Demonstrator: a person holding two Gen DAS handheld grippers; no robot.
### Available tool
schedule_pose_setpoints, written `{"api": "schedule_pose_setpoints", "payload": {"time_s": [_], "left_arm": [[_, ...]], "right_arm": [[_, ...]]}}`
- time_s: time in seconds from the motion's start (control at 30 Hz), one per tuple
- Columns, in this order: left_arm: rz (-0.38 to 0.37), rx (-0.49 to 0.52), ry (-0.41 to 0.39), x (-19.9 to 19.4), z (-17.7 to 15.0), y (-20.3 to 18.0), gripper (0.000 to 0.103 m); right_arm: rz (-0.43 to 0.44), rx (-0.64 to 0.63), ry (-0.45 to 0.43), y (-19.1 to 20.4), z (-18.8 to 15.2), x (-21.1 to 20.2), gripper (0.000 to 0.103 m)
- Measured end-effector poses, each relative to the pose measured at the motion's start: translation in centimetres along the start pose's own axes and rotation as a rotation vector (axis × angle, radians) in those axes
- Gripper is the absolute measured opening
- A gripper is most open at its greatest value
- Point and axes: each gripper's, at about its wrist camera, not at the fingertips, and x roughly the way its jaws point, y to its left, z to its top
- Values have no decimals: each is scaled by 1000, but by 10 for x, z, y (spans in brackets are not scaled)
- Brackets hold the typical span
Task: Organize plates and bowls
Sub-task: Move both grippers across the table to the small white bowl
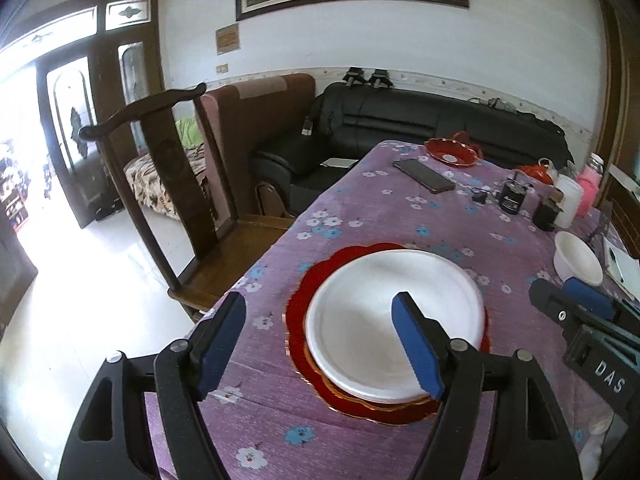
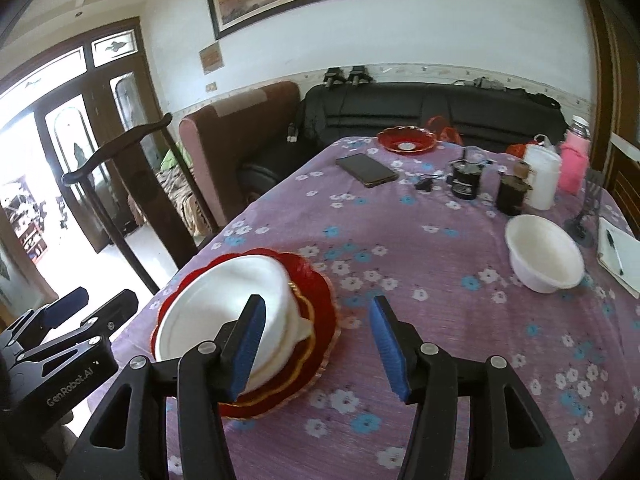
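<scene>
both jaws apart above white plate (image 1: 394,322)

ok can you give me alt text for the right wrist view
A white plate sits stacked on red plates at the near left of a purple floral tablecloth, with the open, empty right gripper above it. A white bowl stands far right.

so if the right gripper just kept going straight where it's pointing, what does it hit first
Probably the bare purple tablecloth. The right gripper, open and empty, points between the white plate and the white bowl.
</scene>
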Motion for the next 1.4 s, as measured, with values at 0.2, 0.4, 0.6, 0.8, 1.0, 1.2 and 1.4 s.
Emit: {"api": "schedule_pose_setpoints", "payload": {"time_s": [0.2,0.4,0.6,0.8,1.0,1.2,1.4], "left_arm": [[-12,54,-19,-12,0,-25,80],[-26,109,-27,-18,0,-53,80],[-47,167,-31,-20,1,-84,80],[-112,197,0,-18,2,-102,80],[-166,215,-30,-30,21,-111,80],[-241,231,-3,-33,51,-126,80],[-408,209,102,-42,88,-140,80]], "right_arm": [[-45,39,-27,-40,0,-19,61],[-93,117,-47,-91,-2,-38,62],[-140,191,-60,-136,-4,-52,62],[-200,245,-74,-180,-4,-69,62],[-325,250,-104,-225,7,-96,62],[-351,327,-145,-262,30,-123,63],[-367,303,-177,-265,66,-134,63]]}}
